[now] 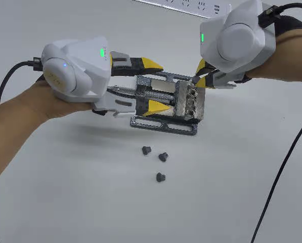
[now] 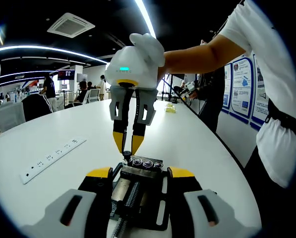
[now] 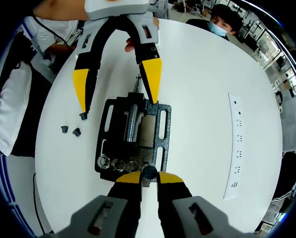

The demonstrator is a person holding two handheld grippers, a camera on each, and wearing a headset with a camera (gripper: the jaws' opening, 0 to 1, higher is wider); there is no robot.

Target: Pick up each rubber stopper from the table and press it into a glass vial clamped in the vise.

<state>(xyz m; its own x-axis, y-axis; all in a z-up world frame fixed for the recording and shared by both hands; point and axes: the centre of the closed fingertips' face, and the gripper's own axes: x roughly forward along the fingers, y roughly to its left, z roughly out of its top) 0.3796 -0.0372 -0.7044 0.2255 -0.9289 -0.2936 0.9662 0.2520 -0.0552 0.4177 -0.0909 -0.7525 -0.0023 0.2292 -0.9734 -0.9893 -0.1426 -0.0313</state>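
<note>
Black rubber stopper (image 3: 148,172) pinched in right gripper (image 3: 148,178); needs 1 square downward press, I judge. Left gripper (image 3: 118,108) gapes empty, straddling vise (image 3: 162,134).

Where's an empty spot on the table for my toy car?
The near table, left of the three loose stoppers, is bare, and so is the stretch between them and the black cable. The middle is crowded: the left tool straddles the vise, and the right tool holds a stopper at its vials.
</note>
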